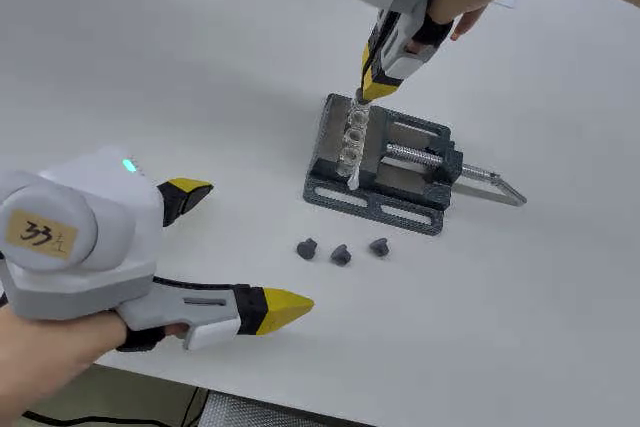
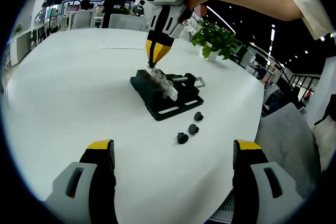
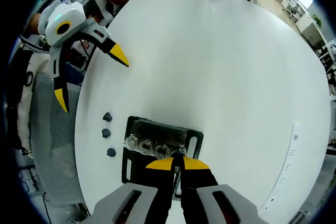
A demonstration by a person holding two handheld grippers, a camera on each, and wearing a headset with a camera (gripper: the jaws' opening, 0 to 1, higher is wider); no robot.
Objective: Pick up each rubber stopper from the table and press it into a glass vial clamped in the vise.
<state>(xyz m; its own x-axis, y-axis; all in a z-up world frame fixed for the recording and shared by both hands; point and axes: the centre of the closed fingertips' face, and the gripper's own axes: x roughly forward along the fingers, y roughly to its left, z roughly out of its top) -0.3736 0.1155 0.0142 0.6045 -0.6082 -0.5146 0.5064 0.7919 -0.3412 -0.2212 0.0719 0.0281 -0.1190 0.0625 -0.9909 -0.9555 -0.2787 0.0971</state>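
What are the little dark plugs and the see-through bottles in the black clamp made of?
The plugs look like dull dark-grey rubber: matte, no shine. The bottles look like clear glass, or maybe clear plastic: you see through them and their rims glint. The clamp looks like dark painted metal, with a shiny steel screw.

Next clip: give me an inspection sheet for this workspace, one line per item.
Surface: white round table.
Job's things: vise holding a row of glass vials; three rubber stoppers loose on the table beside it.
Clutter: a pale strip lying near the table's edge.
Grippers: right gripper shut, tips at the end vial; left gripper open, over the table, apart from the vise.
Cables: dark line below the table edge, perhaps a cable.
Surroundings: green plant, people in the background.
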